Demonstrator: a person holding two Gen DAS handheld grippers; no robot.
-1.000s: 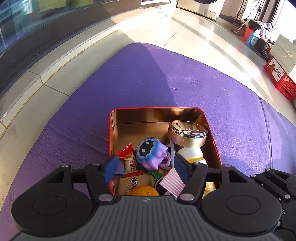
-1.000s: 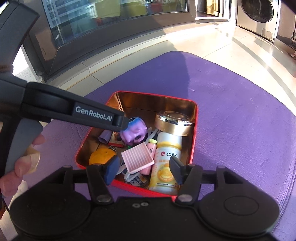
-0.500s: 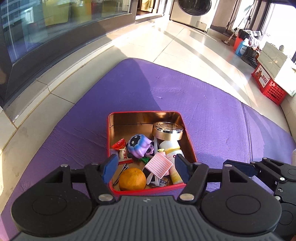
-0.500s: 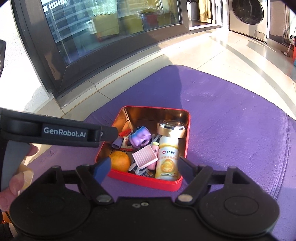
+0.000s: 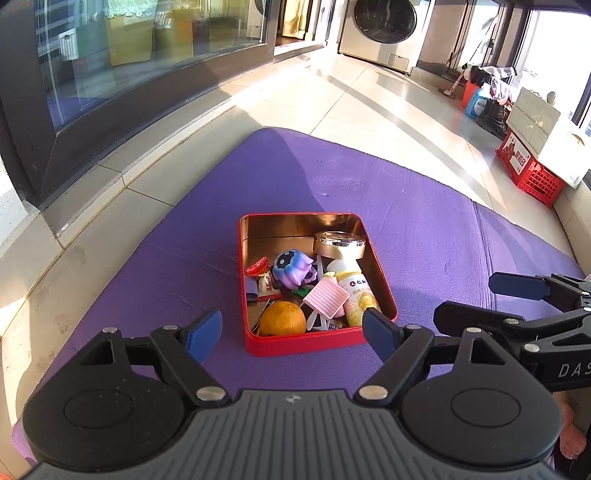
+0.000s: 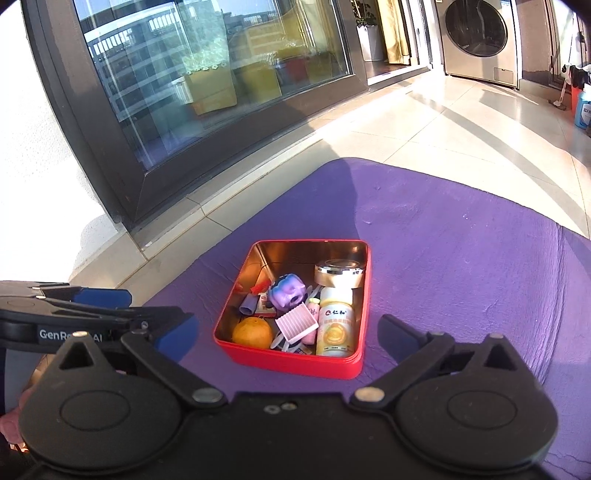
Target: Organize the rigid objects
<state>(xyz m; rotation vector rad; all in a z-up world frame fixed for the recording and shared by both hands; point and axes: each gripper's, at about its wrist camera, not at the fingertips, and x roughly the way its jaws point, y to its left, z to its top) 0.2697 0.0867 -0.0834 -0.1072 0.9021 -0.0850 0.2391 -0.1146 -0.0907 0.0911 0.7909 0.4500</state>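
Observation:
A red tin box (image 5: 306,343) (image 6: 291,360) with a gold inside sits on the purple mat (image 5: 424,229) (image 6: 461,258). It holds an orange (image 5: 282,324) (image 6: 253,332), a pink ribbed block (image 5: 327,296) (image 6: 296,321), a yellow-labelled bottle (image 5: 354,288) (image 6: 335,325), a gold-lidded jar (image 5: 339,244) (image 6: 340,273), a purple toy (image 5: 293,271) (image 6: 288,295) and small wrappers. My left gripper (image 5: 291,334) hangs above the box's near side, its jaws opening, nothing between them. My right gripper (image 6: 290,332) is likewise above the near side, jaws opening wide and empty.
Tiled floor (image 5: 369,103) surrounds the mat, with a dark-framed glass door (image 6: 184,92) to the left and a washing machine (image 5: 384,29) at the back. A red crate (image 5: 528,170) and bottles stand at the far right. The right gripper's fingers (image 5: 517,286) show at the left view's right edge.
Both grippers have pulled back and up from the box, so it looks smaller and farther. Both sets of jaws have spread wider. The box's contents lie unmoved.

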